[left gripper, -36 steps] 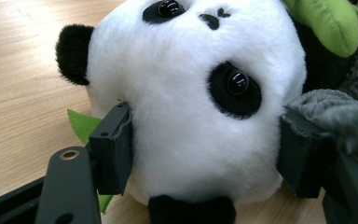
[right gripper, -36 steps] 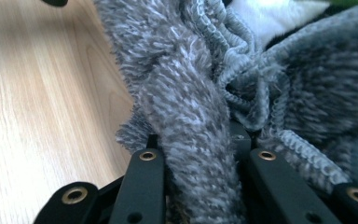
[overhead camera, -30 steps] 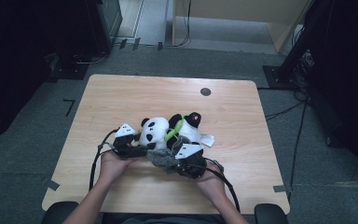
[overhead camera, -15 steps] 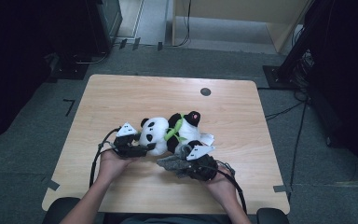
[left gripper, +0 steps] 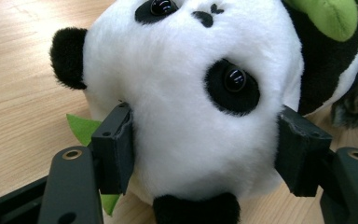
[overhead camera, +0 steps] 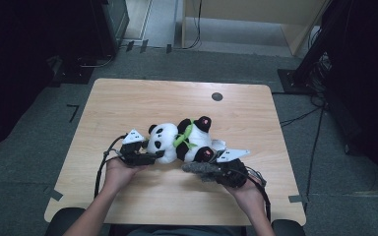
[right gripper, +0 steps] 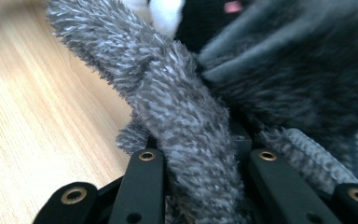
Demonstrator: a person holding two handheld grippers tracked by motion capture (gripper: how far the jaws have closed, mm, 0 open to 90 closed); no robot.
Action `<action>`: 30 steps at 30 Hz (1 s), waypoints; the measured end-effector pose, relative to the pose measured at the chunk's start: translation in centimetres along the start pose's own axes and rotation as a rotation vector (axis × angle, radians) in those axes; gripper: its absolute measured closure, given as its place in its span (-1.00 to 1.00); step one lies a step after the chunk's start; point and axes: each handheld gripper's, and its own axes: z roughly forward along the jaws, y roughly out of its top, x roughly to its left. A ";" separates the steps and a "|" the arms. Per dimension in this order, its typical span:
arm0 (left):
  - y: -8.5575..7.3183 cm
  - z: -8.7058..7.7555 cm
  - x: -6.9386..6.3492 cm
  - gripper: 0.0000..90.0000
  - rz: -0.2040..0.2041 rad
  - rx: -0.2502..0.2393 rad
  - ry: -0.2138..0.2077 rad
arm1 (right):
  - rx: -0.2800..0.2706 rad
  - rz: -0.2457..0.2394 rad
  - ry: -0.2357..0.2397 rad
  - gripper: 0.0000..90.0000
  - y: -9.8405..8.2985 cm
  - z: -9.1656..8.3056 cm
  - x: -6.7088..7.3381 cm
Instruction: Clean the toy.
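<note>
A black-and-white panda plush [overhead camera: 179, 140] with a green scarf lies on its side in the middle of the wooden table [overhead camera: 128, 103]. My left gripper [overhead camera: 152, 156] is shut on the panda's head; its pads [left gripper: 116, 144] press into the white fur from both sides of the face [left gripper: 200, 93]. My right gripper [overhead camera: 215, 169] sits just below the panda's feet and is shut on a grey fuzzy cloth [overhead camera: 197, 168]. In the right gripper view, a thick strand of that cloth [right gripper: 186, 135] runs up between the jaws toward the panda. A green felt leaf [left gripper: 81, 128] shows under the head.
A small black round mark [overhead camera: 217, 96] sits near the table's far edge. Bare wood lies to the left, behind the panda and along the near edge [overhead camera: 177, 206]. Cables trail from both grippers. Dark stands and cables [overhead camera: 320, 73] surround the table on the floor.
My right gripper has moved right and slightly up with the grey cloth in it, drawing it out from the panda's legs. The left gripper has stayed on the head.
</note>
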 end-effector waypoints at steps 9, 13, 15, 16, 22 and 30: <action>0.0 0.0 0.1 -0.30 -0.018 -0.007 -0.003 | -0.095 -0.021 0.017 0.68 0.8 -1.9 0.2; -0.1 0.0 0.1 -0.30 -0.018 -0.010 -0.004 | -0.153 -0.047 0.011 0.68 1.7 -3.0 1.0; -0.1 0.0 0.1 -0.30 -0.013 -0.012 -0.004 | -0.179 -0.064 0.006 0.68 2.1 -3.3 1.4; -0.1 0.0 0.1 -0.30 -0.012 -0.012 -0.004 | -0.199 -0.062 0.019 0.68 2.3 -3.5 1.6; -0.2 0.0 0.0 -0.31 -0.013 -0.015 0.000 | -0.258 -0.062 0.007 0.68 4.1 -4.3 1.9; -0.3 0.0 -0.1 -0.31 -0.009 -0.017 0.005 | -0.270 -0.095 0.006 0.68 7.1 -3.6 2.3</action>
